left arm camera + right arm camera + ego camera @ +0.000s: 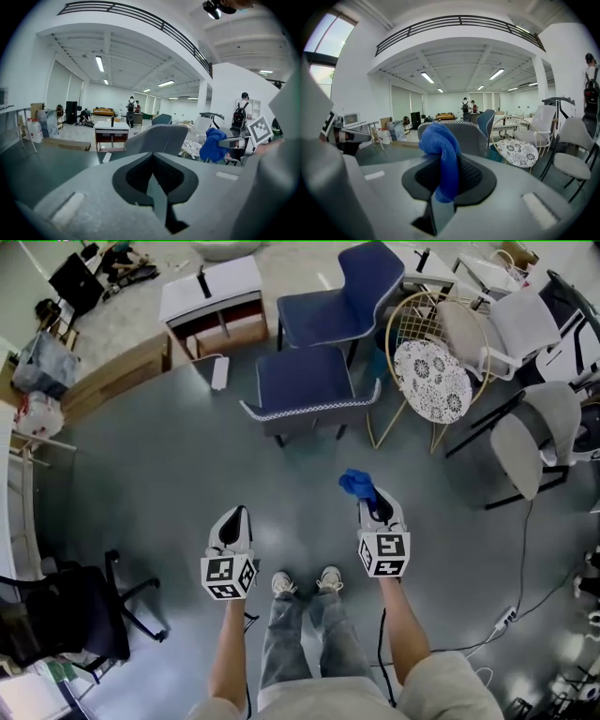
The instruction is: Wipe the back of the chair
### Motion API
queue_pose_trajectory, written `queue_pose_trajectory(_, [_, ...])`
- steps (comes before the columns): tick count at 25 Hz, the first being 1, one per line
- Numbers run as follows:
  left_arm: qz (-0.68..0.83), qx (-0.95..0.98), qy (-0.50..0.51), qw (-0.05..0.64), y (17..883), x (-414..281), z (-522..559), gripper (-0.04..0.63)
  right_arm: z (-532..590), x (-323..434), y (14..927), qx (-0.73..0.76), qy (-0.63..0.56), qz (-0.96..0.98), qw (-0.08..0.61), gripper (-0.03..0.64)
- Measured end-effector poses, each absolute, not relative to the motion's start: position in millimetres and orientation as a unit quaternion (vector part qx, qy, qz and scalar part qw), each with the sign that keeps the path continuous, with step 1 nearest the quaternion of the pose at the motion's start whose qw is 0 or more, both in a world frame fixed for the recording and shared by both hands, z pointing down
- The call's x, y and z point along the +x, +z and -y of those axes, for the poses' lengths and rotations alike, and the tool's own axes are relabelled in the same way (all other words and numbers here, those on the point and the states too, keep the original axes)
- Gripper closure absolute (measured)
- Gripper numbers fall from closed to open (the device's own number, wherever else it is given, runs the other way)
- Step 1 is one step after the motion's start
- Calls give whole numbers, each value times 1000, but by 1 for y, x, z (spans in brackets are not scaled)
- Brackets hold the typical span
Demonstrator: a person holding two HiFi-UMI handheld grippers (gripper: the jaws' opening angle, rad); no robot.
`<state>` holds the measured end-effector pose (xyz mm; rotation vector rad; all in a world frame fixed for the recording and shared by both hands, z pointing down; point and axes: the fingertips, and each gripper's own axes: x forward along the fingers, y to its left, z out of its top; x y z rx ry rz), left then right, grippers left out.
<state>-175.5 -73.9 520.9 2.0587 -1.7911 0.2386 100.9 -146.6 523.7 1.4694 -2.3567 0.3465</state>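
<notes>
- At the far left of the head view, a black office chair (70, 615) stands on the grey floor (159, 474), well apart from both tools.
- Further up, a white cabinet (211, 296) with an open shelf stands beyond the left side of the work area.
- The left hand-held gripper (238, 515) is held low over the floor, just left of the person's shoes (305, 582). Its own view shows the left hand-held gripper (153, 174) with its jaws pressed together and nothing between them.
- The navy chair (307, 381) stands straight ahead, in line with the gap between the two tools and well apart from both. Its back, edged with a pale trim, faces the person. The left gripper view shows that back (159, 138) just above the closed jaws. The right gripper view shows it (476, 136) just behind the cloth.
- A second navy chair (352, 292) stands behind the first one.
- The right hand-held gripper (372, 505) is level with the left one and clamps a blue cloth (357, 484), which bunches out past the jaw tips toward the chair without touching it. In the right gripper view, the cloth (440, 150) fills the gap of the right hand-held gripper (449, 187) and rises in a knot above it.
- To the right of the navy chair stands a gold wire chair (412, 310) with a patterned round cushion (431, 381).
- At the far right are pale grey chairs (525, 442), and a cable (525, 549) trails across the floor.
</notes>
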Motion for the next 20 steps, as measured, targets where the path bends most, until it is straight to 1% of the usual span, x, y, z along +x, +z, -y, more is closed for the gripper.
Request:
queue_pose_trajectory(6, [640,742,73,189,470,-176,81,594,149,102,462,517,109,834,157,551])
queue_pose_trajectory(11, [637,748,60,174,429,-173,90,594,156,103,411,524,99,835,133,551])
queue_pose_trajectory(20, [646,745,54,156,361,-195,86,594,164,91,334,531,83,836,108,551])
